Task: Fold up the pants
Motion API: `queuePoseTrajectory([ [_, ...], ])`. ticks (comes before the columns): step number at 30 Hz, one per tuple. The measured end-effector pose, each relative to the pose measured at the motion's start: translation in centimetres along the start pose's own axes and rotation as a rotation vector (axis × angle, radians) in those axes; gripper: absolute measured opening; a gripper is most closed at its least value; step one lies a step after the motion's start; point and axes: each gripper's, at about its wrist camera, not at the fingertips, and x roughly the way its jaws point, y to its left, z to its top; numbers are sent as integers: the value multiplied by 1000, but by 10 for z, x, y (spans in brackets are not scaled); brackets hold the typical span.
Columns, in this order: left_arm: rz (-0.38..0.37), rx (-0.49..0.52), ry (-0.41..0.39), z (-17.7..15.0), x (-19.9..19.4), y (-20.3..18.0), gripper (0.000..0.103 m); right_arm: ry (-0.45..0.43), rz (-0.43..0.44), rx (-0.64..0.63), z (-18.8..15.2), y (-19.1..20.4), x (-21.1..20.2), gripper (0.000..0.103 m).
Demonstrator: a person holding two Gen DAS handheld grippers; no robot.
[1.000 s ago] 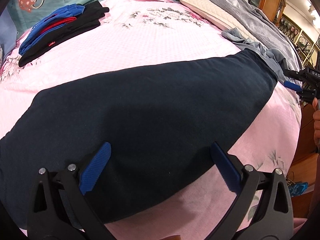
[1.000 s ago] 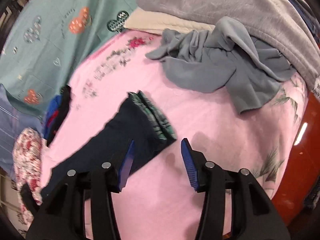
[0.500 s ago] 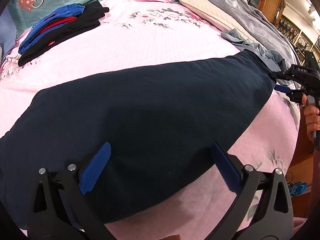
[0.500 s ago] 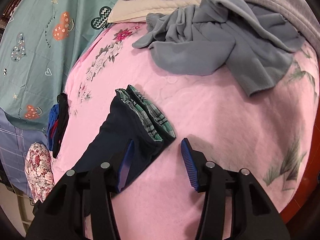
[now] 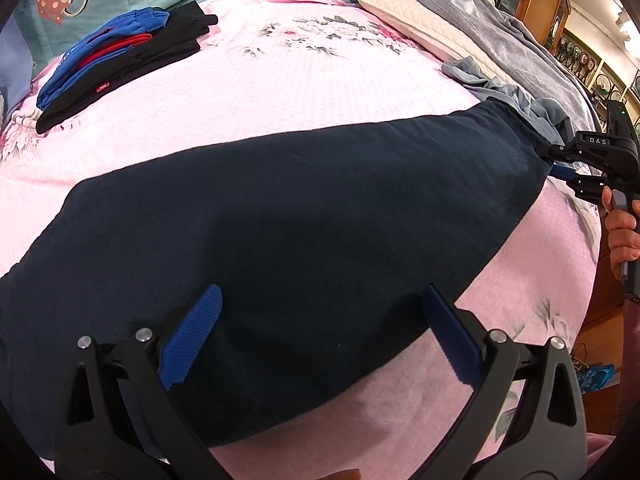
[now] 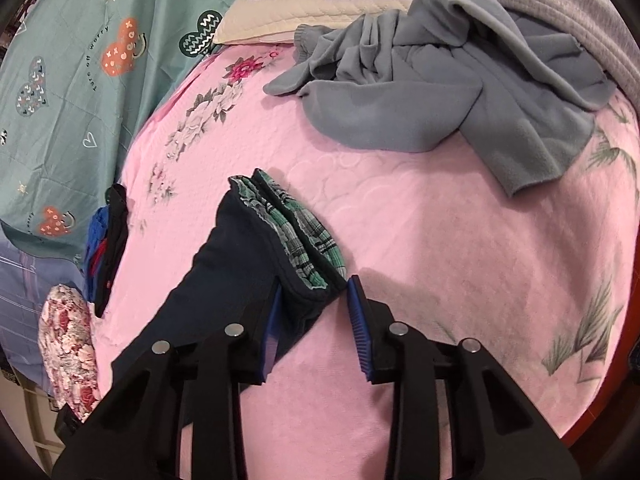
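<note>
Dark navy pants [image 5: 288, 216] lie flat across the pink bedspread, one end with green plaid lining [image 6: 296, 232]. My left gripper [image 5: 320, 332] is open just above the near edge of the pants. My right gripper [image 6: 314, 320] is open, its blue pads either side of the lined end's near corner, cloth between the jaws. It also shows at the far right of the left wrist view [image 5: 576, 164].
A folded stack of blue, red and black clothes [image 5: 116, 60] lies at the far left. A crumpled grey garment [image 6: 448, 88], a grey blanket [image 5: 516, 36] and a cream pillow [image 5: 424, 32] lie at the right. The bed edge [image 5: 588, 280] drops off to the right.
My right gripper has moved forward onto the lined end of the pants, so the corner now sits between its jaws. My left gripper has stayed still.
</note>
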Motion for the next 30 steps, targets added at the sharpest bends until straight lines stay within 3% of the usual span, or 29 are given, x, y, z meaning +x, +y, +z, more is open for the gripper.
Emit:
queuePoseTrajectory([
  [6,-1,-1,0,0,0,0,101,-19,51,46,5,-10,4,35],
  [10,-2,-2,0,0,-1,0,101,-30,48,25,2,-8,4,19],
  [14,-8,-6,0,1,-1,1,101,-64,86,-21,-1,6,-9,18],
  [19,-118,-114,-44,3,-16,29,101,-124,128,-205,-14,69,-30,17],
  [22,-82,-196,-100,2,-35,61,101,-135,199,-368,-32,121,-36,17],
  [26,23,-303,-160,-14,-59,108,101,-127,285,-601,-73,190,-33,17],
  [30,69,-397,-193,-31,-73,141,101,-47,307,-821,-130,244,-3,17],
])
